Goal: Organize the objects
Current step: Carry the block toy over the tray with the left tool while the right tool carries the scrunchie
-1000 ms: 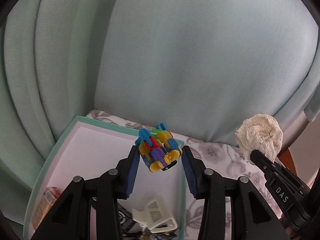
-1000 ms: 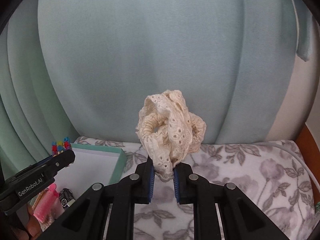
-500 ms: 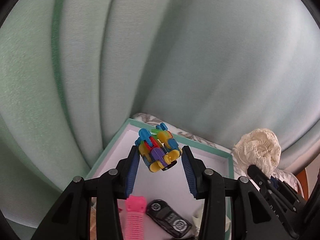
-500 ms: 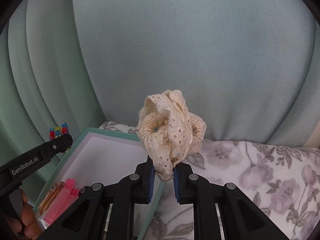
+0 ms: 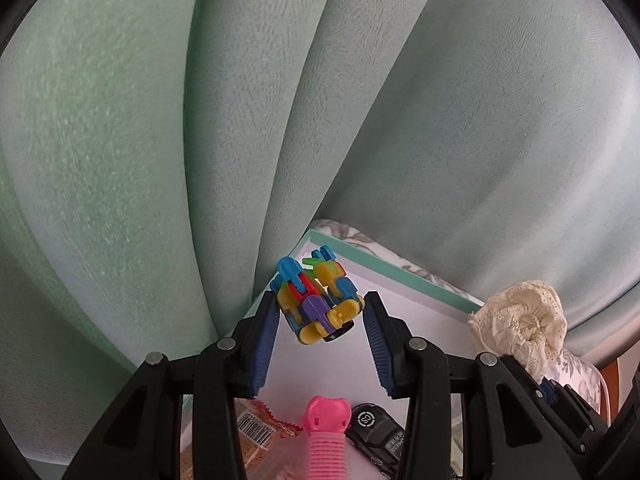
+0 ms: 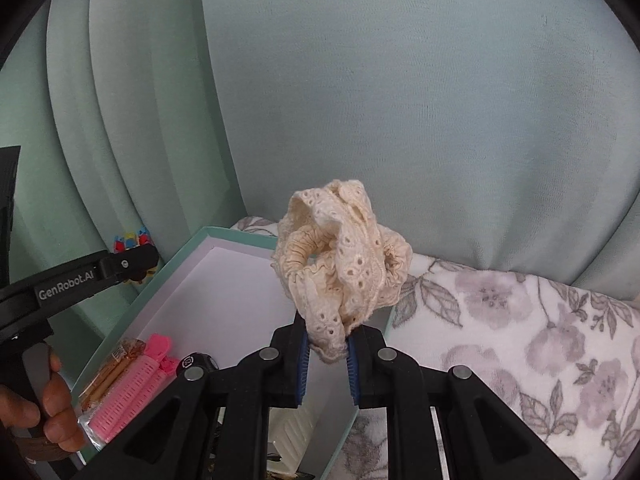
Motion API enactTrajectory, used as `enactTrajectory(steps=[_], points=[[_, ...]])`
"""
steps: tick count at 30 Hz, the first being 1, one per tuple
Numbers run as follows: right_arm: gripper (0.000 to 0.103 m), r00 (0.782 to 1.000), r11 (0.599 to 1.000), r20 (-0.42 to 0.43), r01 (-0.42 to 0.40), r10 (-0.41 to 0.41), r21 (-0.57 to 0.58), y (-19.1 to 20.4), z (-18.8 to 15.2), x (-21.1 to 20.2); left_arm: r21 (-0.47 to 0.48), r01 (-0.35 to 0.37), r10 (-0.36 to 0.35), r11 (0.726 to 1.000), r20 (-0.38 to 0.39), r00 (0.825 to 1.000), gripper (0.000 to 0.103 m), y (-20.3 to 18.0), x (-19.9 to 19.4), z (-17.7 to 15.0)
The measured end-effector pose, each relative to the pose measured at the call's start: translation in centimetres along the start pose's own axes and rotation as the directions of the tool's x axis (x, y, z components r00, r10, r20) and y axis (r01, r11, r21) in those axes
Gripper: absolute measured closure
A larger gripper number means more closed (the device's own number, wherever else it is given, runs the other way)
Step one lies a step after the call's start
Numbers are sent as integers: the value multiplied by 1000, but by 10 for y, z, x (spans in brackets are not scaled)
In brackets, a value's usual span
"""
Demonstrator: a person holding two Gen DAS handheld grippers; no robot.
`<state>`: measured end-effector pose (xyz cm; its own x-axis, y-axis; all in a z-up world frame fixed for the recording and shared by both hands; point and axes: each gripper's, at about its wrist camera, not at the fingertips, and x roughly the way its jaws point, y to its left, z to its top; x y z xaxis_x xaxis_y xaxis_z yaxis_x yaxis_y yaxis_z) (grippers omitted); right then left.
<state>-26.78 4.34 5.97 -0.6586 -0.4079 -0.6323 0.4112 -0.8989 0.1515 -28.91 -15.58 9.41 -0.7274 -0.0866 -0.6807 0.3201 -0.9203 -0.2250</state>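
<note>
Two items are in transit, one per gripper, and neither is in the box yet. I hold the left gripper [image 5: 320, 320] above the far-left part of the open mint-rimmed box [image 6: 176, 264], clamped on a multicoloured plastic building-block toy [image 5: 318, 300]: the right pad touches it, and the contact on the left side is hard to read from this angle. The right gripper [image 6: 326, 354] is pinched tight on a cream lace scrunchie [image 6: 344, 272], over the box's right wall, and only the lower tail of the fabric sits between the pads.

Already in the box, at the near end: a pink hair roller [image 6: 132, 384], a snack packet [image 6: 108, 372] against the left wall, a small black toy car [image 5: 376, 436] and a cream-coloured plastic piece [image 6: 294, 420] I can't identify. The far half of the white floor is bare, so there is space for both.

Left to do, by my estimate: lower and release both items. I can't tell whether more objects wait on the floral blanket [image 6: 520, 340]; the visible part is bare.

Orientation: the block toy is tilted, its long axis running near-right to far-left, the blue pegs aimed up and away towards the curtain [image 5: 480, 140]. The scrunchie stands upright above the pads, bunched, its loop opening facing left towards the box.
</note>
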Motion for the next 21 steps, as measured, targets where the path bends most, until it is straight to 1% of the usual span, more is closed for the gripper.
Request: enactTrajectory(steps=[9,12,17,18,20,21], points=[[85,999,1000,-37,-23,22,-7,4,-4,7,38,17,-15,999,-55,998,58,-12,15,-4],[83,998,999,-49,-31,31,-12,6,-5,9,40,15,-13,999,-69,998,58,-11,18,-4],[83,997,999,-66,-33,32,-17,10,-6,14,31,10,-7,999,-87,996,58,-8,22,-3],[82,997,999,-67,-32,31,-18,10,-7,15,31,9,-7,999,-88,996,58,-8,22,-3],[76,997,999,-69,-32,31,-15,9,-7,15,34,10,-7,999,-91,996,57,-12,20,-8],[71,997,999,-68,-30,29,-15,9,-7,15,35,9,-6,999,-91,996,54,-13,19,-10]])
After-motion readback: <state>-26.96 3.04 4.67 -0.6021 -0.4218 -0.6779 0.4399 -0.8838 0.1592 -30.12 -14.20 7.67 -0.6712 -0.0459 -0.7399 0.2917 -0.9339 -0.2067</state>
